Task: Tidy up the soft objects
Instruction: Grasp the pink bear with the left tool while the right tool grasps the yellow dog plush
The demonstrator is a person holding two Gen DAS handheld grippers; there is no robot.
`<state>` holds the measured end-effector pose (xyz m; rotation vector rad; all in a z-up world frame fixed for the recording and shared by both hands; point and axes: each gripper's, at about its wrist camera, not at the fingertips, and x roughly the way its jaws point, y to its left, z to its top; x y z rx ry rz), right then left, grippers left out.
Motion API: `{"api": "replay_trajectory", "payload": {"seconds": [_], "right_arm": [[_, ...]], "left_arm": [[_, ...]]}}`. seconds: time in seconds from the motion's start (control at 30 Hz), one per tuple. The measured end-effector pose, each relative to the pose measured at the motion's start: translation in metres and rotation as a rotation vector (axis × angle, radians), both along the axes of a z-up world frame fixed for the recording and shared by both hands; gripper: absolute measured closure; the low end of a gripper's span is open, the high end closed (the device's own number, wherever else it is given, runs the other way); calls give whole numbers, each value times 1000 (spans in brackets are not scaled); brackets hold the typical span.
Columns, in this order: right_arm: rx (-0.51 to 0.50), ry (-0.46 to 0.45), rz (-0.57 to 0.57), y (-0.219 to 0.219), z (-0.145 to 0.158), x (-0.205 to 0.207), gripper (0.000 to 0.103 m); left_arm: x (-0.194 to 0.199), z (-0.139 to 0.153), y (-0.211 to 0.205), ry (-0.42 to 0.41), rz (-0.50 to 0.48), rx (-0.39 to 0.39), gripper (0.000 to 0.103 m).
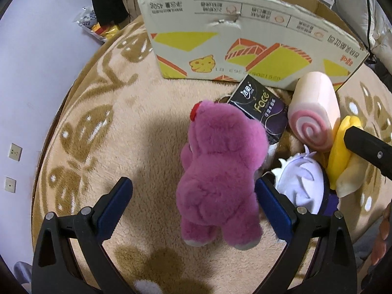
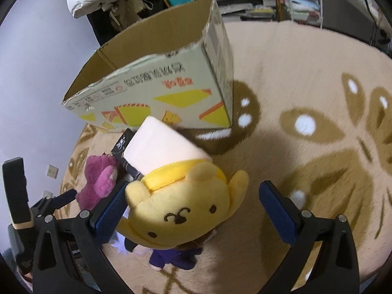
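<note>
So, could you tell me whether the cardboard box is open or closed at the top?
Open. The cardboard box stands upright on the rug, with no flaps over its torn top edge, and the right wrist view shows its bare brown inner wall.

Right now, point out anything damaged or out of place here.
The box has a ragged, torn top rim with a small rip in its front wall. A dark tissue pack lies among the plush toys, leaning on the pink bear. Nothing has spilled.

Beige rug with brown leaf pattern, carrying an open cardboard box, and just in front of that box a pink plush bear, dark tissue pack, swirl-roll cushion, yellow plush and white-and-purple doll.
</note>
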<state>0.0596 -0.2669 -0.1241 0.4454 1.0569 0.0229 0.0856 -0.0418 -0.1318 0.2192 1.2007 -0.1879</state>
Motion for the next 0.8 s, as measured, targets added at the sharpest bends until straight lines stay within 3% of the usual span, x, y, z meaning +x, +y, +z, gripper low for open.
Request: {"api": "replay_trajectory", "payload": {"seconds": [0.57,0.67,0.8], "right_arm": [[19,-9,22,5,-5,-1,2],[41,-6,30,7,-6,-1,9],[53,-9,35,9,-7,-1,14]], "left_arm": [[12,-15,8,41,34,-27,4],[13,-16,9,58,34,-57,12],[13,-20,11,91,29,-103,30]]}}
